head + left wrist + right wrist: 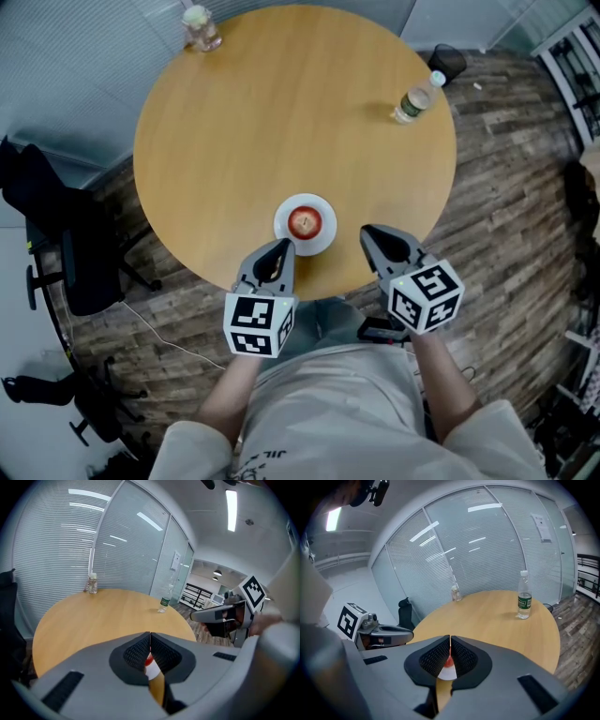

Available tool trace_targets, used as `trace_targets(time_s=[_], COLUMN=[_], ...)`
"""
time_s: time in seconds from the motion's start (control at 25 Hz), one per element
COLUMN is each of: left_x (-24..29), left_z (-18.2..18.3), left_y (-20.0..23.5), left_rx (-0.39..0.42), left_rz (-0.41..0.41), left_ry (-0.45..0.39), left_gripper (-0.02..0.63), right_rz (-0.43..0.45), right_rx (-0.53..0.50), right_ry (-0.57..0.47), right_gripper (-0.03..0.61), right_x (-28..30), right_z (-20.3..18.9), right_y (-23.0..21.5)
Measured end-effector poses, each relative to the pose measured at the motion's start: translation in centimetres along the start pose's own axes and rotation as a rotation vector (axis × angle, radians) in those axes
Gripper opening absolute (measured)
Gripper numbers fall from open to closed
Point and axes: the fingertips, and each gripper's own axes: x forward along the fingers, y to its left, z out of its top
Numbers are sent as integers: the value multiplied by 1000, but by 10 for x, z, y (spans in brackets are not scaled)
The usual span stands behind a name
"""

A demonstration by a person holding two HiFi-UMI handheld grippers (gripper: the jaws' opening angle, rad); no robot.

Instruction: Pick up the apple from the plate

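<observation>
A round wooden worktop (281,112) is seen from above, and a small white plate (324,242) is set close to its near edge. The red apple (305,222) is found in the middle of that plate, stem upward, untouched by either tool.

The left hand-held gripper (279,246) is held just beside the plate's near left rim, with its tips over the edge of the worktop. In the left gripper view its jaws are shown pressed together tip to tip, with nothing clamped between them; a sliver of the apple (148,659) is glimpsed through the hollow below the tips.

The right hand-held gripper (368,231) is held just to the right of the plate, apart from it. Its jaws are likewise shown fully together and empty in the right gripper view, where the apple (448,660) is lined up behind them.

A plastic water bottle (413,97) with a green label is stood upright near the far right edge of the worktop, and a clear glass (201,28) at the far left edge. A black office chair (75,258) is placed on the floor to the left.
</observation>
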Motion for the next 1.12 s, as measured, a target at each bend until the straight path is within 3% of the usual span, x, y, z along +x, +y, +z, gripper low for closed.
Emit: trace_targets(time_s=[1.12], left_x=[30], left_z=[-38], left_y=[15], left_rx=[15], left_rz=[-10], left_ry=[81], left_gripper=[4], right_rz=[14], right_rx=[32], right_ry=[93], right_gripper=[31], right_x=[34], right_z=[-46], right_y=[-7])
